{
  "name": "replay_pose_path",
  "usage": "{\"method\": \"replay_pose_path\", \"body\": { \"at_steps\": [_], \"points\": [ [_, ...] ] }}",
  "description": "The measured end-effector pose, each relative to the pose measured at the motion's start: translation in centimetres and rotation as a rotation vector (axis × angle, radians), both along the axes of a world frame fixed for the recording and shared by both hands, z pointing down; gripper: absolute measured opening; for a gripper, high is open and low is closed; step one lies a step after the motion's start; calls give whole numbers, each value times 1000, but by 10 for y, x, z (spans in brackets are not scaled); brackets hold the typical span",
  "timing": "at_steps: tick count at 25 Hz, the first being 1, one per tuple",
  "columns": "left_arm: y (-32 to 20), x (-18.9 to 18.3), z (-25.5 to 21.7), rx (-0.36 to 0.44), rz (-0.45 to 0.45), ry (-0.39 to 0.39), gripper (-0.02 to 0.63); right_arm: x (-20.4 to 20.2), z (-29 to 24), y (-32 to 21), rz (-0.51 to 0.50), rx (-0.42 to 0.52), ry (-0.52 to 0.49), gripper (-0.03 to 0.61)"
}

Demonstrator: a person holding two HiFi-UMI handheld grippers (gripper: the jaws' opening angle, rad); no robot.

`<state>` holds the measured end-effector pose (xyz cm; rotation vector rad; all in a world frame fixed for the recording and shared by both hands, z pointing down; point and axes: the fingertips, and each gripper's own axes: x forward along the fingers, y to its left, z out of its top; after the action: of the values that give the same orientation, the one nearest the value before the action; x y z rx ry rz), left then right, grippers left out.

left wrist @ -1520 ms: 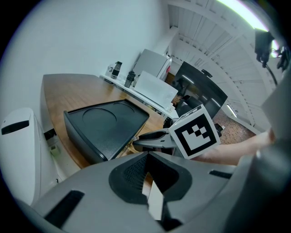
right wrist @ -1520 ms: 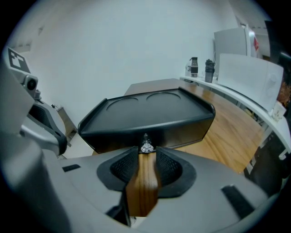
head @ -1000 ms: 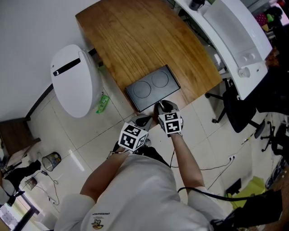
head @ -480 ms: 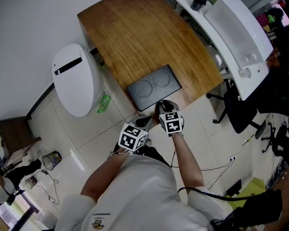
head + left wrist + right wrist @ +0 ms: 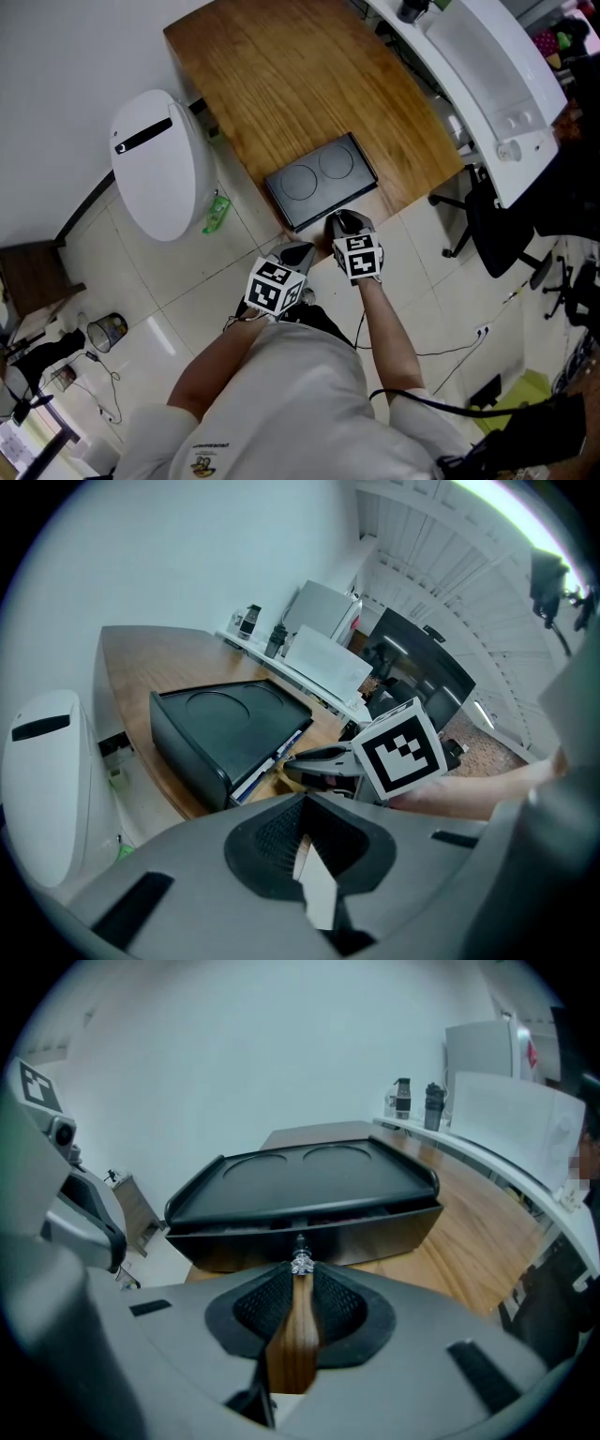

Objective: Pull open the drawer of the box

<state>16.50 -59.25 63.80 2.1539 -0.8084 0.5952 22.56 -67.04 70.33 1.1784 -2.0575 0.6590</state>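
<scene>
We're looking along the left hand-held gripper [image 5: 305, 808]: its jaws stand a sliver apart, pale floor showing through the gap, nothing between them. Just beyond, the black box [image 5: 225, 733] sits at the near edge of the wooden bench [image 5: 141, 658], with 1 round recess showing in its lid. In from the right comes the right hand-held gripper [image 5: 292, 764], marker cube [image 5: 401, 750] on top and a hand [image 5: 487, 791] behind it. Its jaws have just been closing, tips right at the box's front face, and what sits between them we can't make out from here. A white rounded bin [image 5: 37, 780] stands left of the bench. Small dark containers [image 5: 251, 621] stand far back.
</scene>
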Motion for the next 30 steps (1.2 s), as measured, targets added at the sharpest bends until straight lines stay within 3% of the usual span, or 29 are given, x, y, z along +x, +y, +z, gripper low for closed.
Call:
{"method": "replay_pose_path", "body": {
  "at_steps": [30],
  "points": [
    [23,7,-3,5,-1,2,2,21,4,28,18,-7,13,58]
  ]
}}
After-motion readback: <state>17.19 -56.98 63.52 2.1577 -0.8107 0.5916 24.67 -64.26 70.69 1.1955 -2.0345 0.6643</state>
